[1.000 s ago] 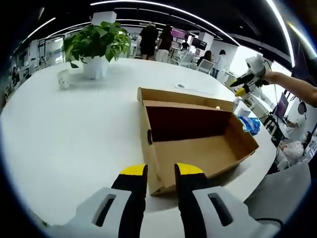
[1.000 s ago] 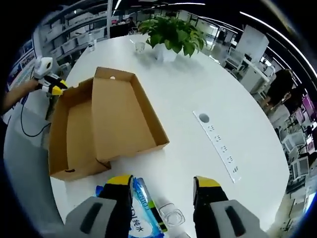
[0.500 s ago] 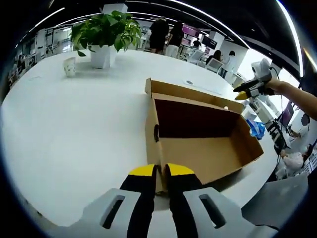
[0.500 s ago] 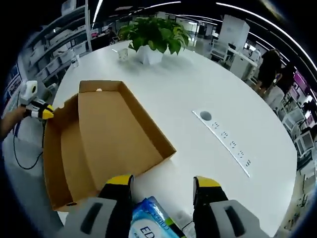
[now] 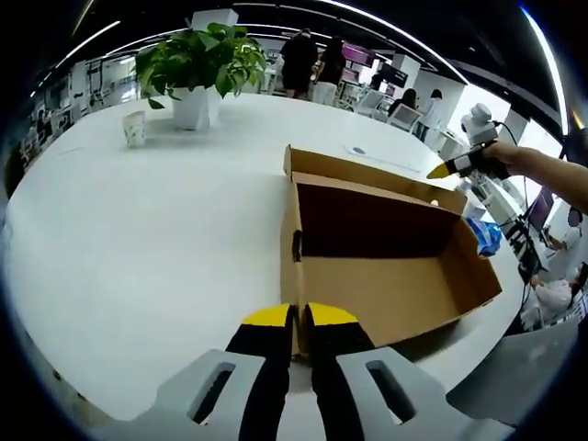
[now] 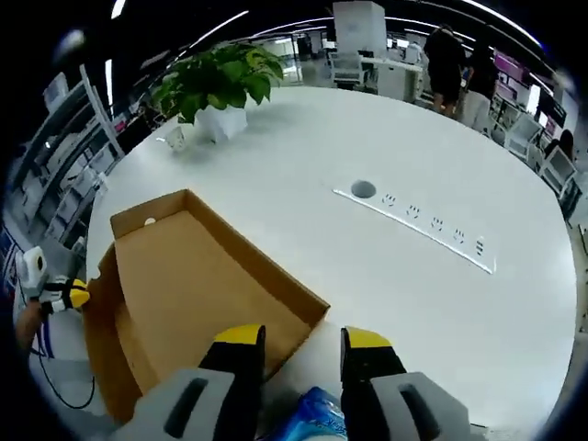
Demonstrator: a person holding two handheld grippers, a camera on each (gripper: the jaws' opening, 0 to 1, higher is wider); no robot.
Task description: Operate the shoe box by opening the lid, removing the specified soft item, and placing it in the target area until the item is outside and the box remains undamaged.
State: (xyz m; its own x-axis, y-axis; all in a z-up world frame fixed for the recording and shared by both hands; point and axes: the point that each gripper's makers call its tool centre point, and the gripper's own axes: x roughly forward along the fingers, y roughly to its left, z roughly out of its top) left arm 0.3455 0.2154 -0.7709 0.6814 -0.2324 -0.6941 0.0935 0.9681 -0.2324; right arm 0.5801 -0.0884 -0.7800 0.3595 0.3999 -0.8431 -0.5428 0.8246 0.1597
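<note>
Bright overhead strip-lighting, fisheye-warped edges

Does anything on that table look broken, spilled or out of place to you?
Nothing looks damaged or spilled. The cardboard shoe box lies open and empty on the white table, its lid folded back flat. The left hand-held gripper pinches its near wall, and a blue soft pack sits outside the box by the right hand-held gripper.
</note>
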